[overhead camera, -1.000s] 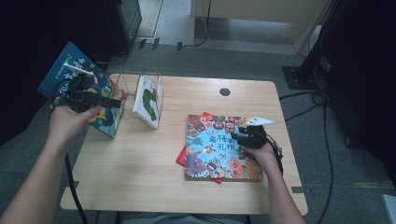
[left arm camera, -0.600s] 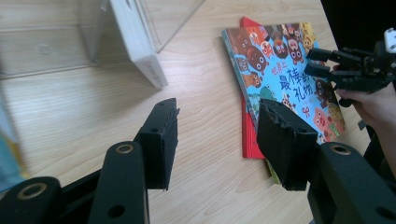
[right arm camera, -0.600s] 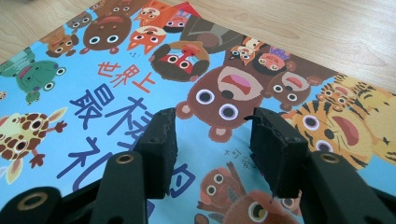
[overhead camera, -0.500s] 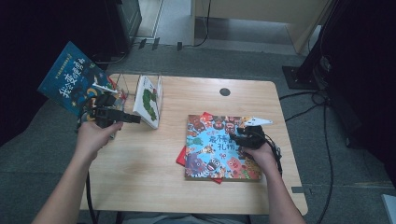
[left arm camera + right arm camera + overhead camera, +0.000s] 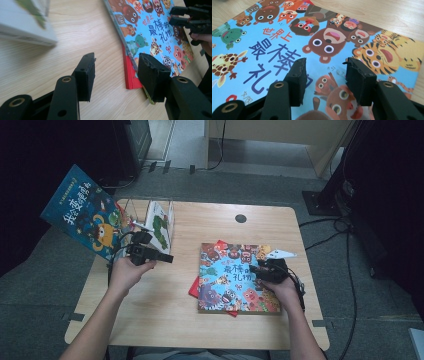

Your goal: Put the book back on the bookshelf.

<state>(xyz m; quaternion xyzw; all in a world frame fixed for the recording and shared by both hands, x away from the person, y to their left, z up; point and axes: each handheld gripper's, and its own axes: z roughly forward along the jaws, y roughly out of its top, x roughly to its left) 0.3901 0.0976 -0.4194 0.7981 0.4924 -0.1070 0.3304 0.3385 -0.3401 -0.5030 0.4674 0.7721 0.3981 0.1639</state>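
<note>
The wooden table (image 5: 165, 310) carries everything here, pale-grained and with a small dark round hole near its far edge. At its far left corner stands a wire book rack (image 5: 131, 209); a dark blue picture book (image 5: 82, 217) leans out over the table's left edge there, and a white book with a green figure on its cover (image 5: 161, 222) stands upright just beside it. To the right of the middle lies a light blue picture book (image 5: 227, 280) covered with cartoon animals, flat and face up, stacked on a thinner red book (image 5: 130, 75) whose edge and corners poke out along its left side.

The right gripper (image 5: 256, 271) rests low over the right part of the light blue picture book's cover, its jaws parted with nothing pinched between them; in the right gripper view the cover, with a brown bear's face, shows through the gap. The left gripper (image 5: 169, 259) hangs over bare wood near the white book, pointing toward the stacked books. Its jaws stand apart and empty, with the red book's edge visible just beyond the gap.
</note>
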